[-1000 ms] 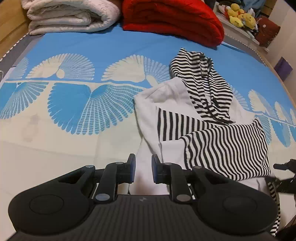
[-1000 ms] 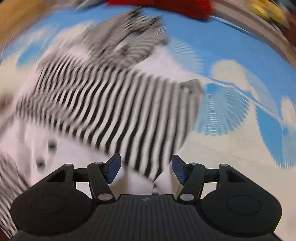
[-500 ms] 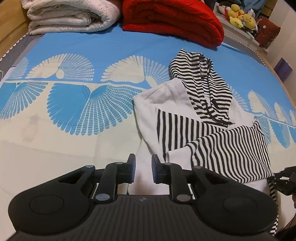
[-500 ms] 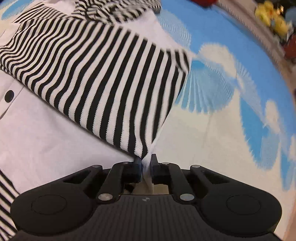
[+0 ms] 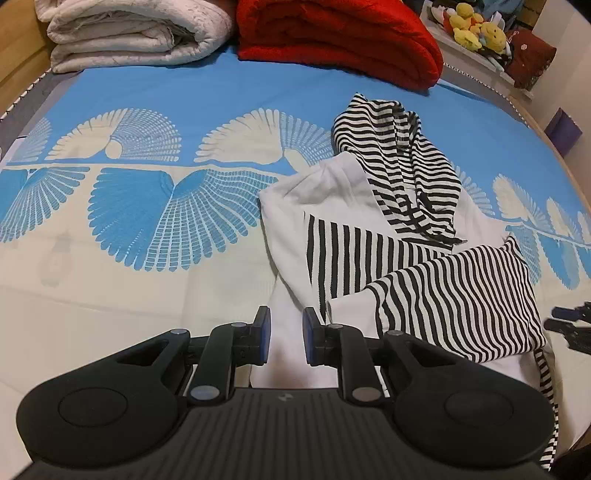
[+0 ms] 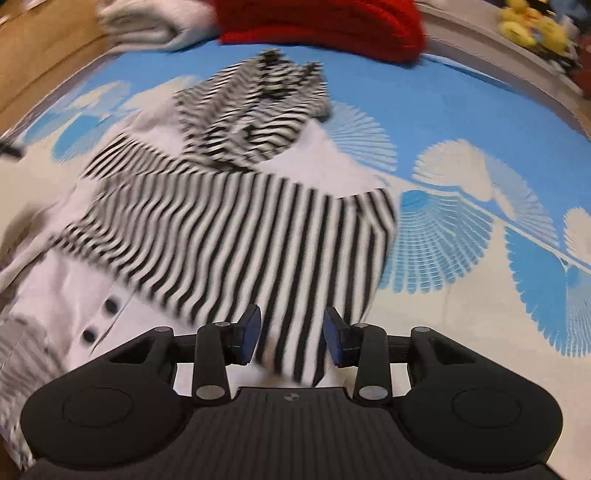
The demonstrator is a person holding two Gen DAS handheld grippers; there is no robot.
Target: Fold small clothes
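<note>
A small white hooded garment (image 5: 295, 229) with black-and-white striped hood and sleeves lies on the bed, both sleeves folded across its front. My left gripper (image 5: 285, 334) is open, its fingers a small gap apart over the garment's white lower left edge, holding nothing. My right gripper (image 6: 291, 339) is open above the striped right sleeve (image 6: 236, 251), which lies across the chest. The right gripper's tips (image 5: 569, 317) show at the right edge of the left wrist view. Two dark buttons (image 6: 99, 321) show on the white front.
The bed has a blue and cream fan-patterned sheet (image 5: 147, 206). A folded white quilt (image 5: 133, 33) and a folded red blanket (image 5: 340, 37) lie at the far end. Yellow plush toys (image 5: 476, 29) sit on a ledge at the far right.
My right gripper, shut on the striped sleeve's edge half a second ago, has opened, let it go and pulled back. The left gripper has not moved.
</note>
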